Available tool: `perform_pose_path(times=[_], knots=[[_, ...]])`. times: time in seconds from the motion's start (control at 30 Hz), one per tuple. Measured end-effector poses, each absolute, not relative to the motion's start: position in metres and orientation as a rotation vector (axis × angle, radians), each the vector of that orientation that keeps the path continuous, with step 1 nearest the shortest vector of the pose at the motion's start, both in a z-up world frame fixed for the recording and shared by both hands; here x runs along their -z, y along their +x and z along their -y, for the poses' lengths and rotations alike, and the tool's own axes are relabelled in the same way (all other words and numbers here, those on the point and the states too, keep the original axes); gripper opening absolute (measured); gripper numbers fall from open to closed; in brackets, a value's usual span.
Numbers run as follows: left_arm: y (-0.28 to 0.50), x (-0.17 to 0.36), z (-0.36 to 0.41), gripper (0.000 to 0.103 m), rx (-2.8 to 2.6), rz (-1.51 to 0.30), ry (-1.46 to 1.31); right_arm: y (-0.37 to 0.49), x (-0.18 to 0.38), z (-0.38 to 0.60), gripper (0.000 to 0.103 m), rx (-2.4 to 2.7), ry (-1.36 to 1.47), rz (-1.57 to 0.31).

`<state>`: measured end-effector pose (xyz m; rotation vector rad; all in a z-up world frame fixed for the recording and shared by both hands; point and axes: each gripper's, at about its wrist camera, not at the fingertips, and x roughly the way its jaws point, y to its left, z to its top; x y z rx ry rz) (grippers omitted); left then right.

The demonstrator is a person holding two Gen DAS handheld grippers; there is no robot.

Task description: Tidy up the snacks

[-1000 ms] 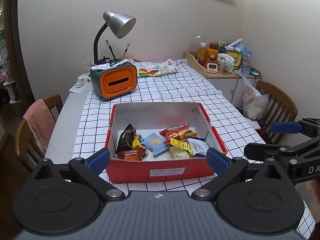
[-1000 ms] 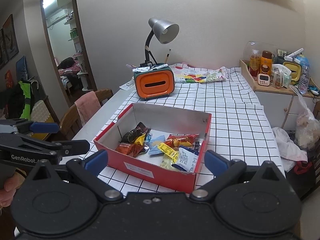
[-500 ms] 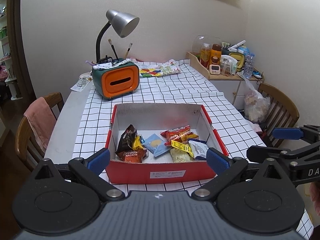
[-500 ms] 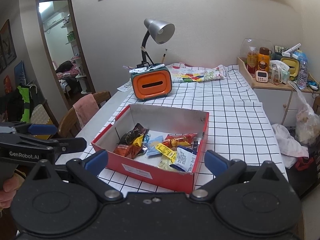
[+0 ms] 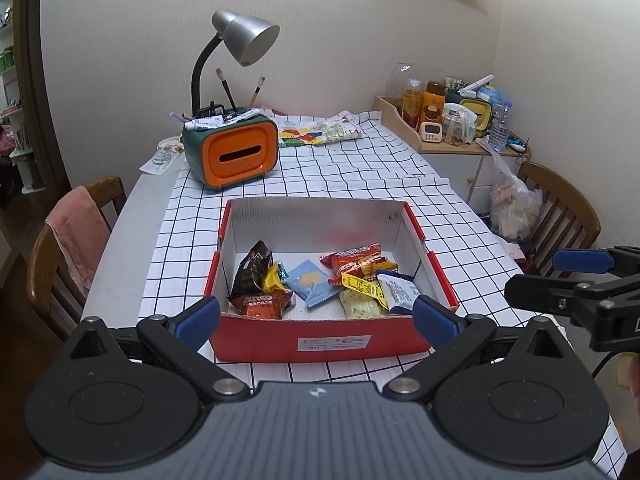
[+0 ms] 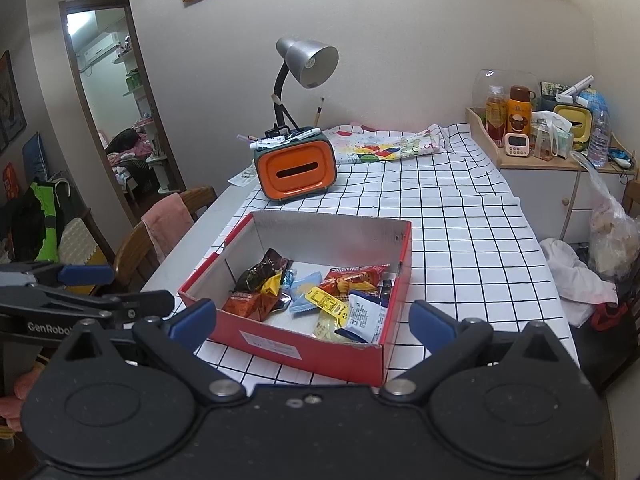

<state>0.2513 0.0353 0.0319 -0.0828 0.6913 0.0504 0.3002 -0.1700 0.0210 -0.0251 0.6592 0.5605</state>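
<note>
A red cardboard box [image 5: 320, 340] [image 6: 308, 354] sits on the checked tablecloth. Inside lie several snack packets: a dark brown bag [image 5: 254, 268] [image 6: 262, 270], an orange-brown Oreo pack [image 5: 262, 304], a light blue packet [image 5: 312, 282] [image 6: 306, 286], a red packet [image 5: 354, 258] [image 6: 352, 276], a yellow packet [image 5: 362, 286] and a white-blue packet [image 5: 398, 292] [image 6: 362, 316]. My left gripper [image 5: 316, 322] is open and empty, held just before the box's near wall. My right gripper [image 6: 312, 320] is open and empty, before the box's near right corner.
An orange tissue box with pens [image 5: 236, 152] [image 6: 296, 168] and a grey desk lamp [image 5: 244, 40] stand behind the box. A patterned cloth [image 5: 320, 134] lies at the back. Wooden chairs [image 5: 60, 248] [image 5: 560, 208] flank the table. A cluttered side cabinet [image 6: 548, 148] is at the right.
Both grippers have drawn back and risen slightly; the box sits a little farther and lower in both views. Both stay open and empty.
</note>
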Motion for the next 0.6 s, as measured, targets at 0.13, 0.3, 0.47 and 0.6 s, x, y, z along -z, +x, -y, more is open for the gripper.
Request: perform_pose_path(times=[0.13,0.3,0.47,0.6], knots=[[0.2527,-0.0302,-0.0365,0.103,-0.046,-0.700,-0.102,0.3003,-0.0204,0.1701,0.103,-0.561,-0.022,-0.659],[0.2521,-0.0302,-0.0358,0.103,-0.046,-0.689,-0.099,0.3025,-0.0201,0.1701,0.103,-0.560,-0.021,-0.659],[0.2501,-0.0332,-0.0366,0.103,-0.029,-0.675,-0.127,0.3063,-0.0172,0.1688,0.103,-0.542,-0.028,-0.662],[0.2500,-0.0347,-0.0346,0.103,-0.028,-0.667,-0.121,0.3081,-0.0139,0.1680,0.103,-0.537,-0.032,-0.669]])
